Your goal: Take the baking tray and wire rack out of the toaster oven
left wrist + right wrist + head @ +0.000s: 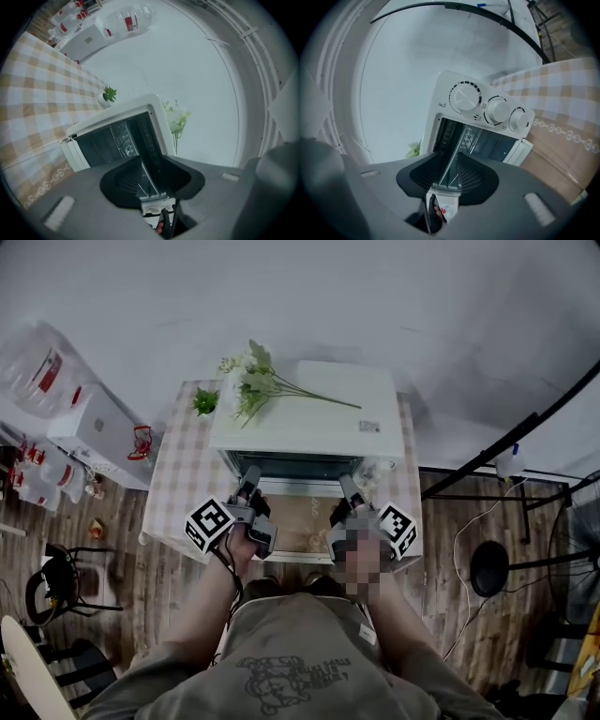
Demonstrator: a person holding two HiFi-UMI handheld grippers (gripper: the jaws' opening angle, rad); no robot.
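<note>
Your left gripper (251, 474) and right gripper (346, 483) sit side by side at the mouth of the oven (370, 395), just above its dropped door (300, 526). Each has its jaws a narrow way apart and clamps nothing. The oven stands mid-tabletop (178, 474) toward the far edge, with its door opening toward the near edge. The rack (123, 139) shows as a wire grid inside the cavity, but you can't pick out the tray. Flowers (251, 381) lie on the oven's top, and a plant (204, 401) stands by its back left corner.
</note>
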